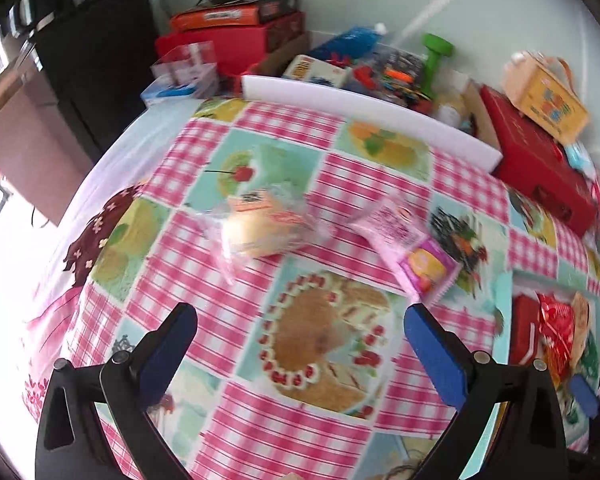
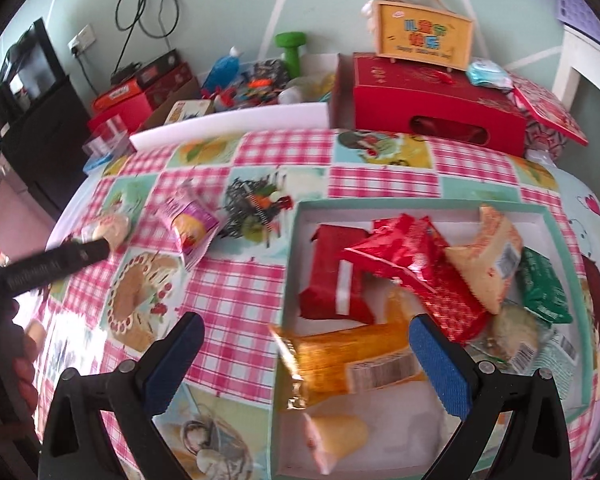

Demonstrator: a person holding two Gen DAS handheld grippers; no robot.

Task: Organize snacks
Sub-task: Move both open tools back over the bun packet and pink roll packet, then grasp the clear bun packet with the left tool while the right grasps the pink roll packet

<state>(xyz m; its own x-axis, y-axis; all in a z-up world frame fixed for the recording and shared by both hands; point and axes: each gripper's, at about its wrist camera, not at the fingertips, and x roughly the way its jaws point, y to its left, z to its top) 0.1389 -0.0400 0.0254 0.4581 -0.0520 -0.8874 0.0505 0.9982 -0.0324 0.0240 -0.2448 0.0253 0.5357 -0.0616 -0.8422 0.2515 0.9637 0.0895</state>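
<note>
My left gripper [image 1: 300,314] hangs open over the checked tablecloth with nothing between its fingers. Just beyond it lie a clear-wrapped bun [image 1: 260,224] and a pink snack packet [image 1: 416,248]. My right gripper [image 2: 306,324] is open above the left wall of a teal-rimmed white box [image 2: 420,206]. An orange packet [image 2: 352,352] lies under its fingers, hanging over that wall. Red packets [image 2: 404,256], a beige packet [image 2: 488,256] and a green packet [image 2: 540,284] are piled in the box. In the right wrist view the bun [image 2: 112,228] sits at the tip of the left gripper's black finger [image 2: 60,260].
A white foam strip [image 2: 228,124] runs along the table's far edge. Behind it are a red gift box [image 2: 436,100], a yellow handled box [image 2: 424,36], a green dumbbell [image 2: 292,48] and mixed clutter. A black cabinet [image 1: 96,72] stands at the left.
</note>
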